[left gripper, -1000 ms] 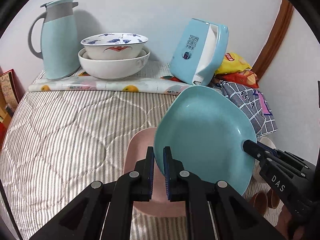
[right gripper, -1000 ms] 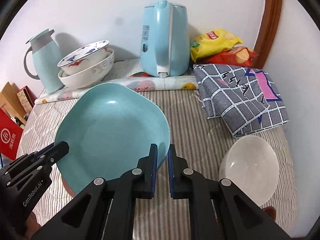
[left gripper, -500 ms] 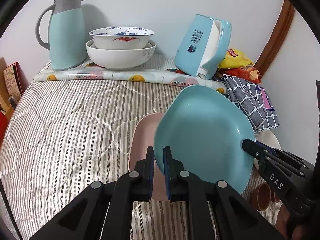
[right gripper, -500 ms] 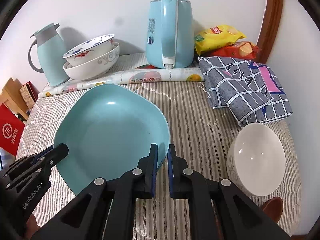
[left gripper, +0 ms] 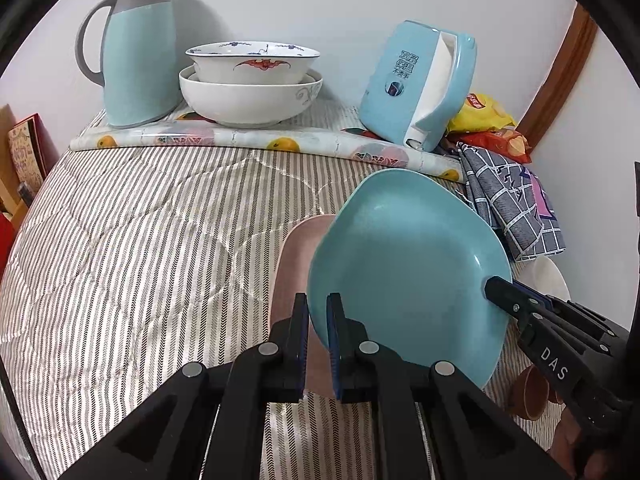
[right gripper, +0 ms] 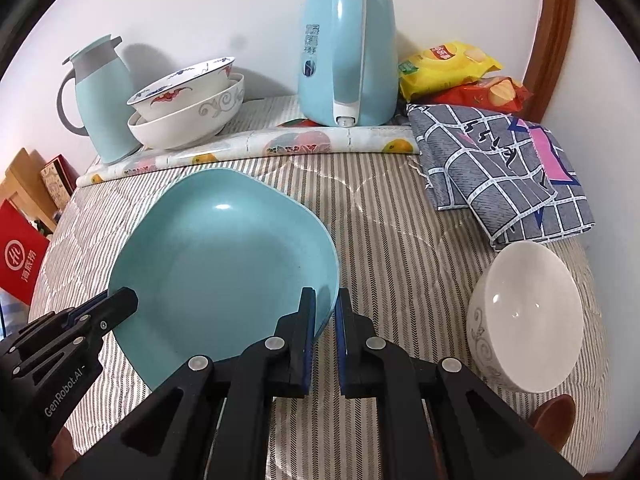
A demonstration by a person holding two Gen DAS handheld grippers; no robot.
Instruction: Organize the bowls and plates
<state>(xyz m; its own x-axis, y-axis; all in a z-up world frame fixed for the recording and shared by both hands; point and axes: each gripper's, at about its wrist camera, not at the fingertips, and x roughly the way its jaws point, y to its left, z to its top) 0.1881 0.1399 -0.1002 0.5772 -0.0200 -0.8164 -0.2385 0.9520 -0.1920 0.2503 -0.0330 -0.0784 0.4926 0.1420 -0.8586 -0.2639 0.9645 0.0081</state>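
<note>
A teal plate (left gripper: 404, 276) (right gripper: 224, 264) is held above the striped bed cover by both grippers. My left gripper (left gripper: 317, 312) is shut on its left rim. My right gripper (right gripper: 325, 308) is shut on its right rim. A pink plate (left gripper: 294, 280) lies on the cover under the teal one, partly hidden. A small white bowl (right gripper: 528, 312) lies tilted on the cover to the right of my right gripper. Two stacked bowls (left gripper: 250, 80) (right gripper: 188, 108) stand at the back.
A teal jug (left gripper: 136, 48) stands at the back left, a blue kettle (right gripper: 348, 52) at the back right. A checked cloth (right gripper: 504, 168) and snack bags (right gripper: 448, 64) lie at the right. A brown cup (left gripper: 532, 394) sits low right.
Both grippers have risen and pulled back with the teal plate, which now sits higher over the pink plate. The white bowl shows larger and nearer in the right wrist view.
</note>
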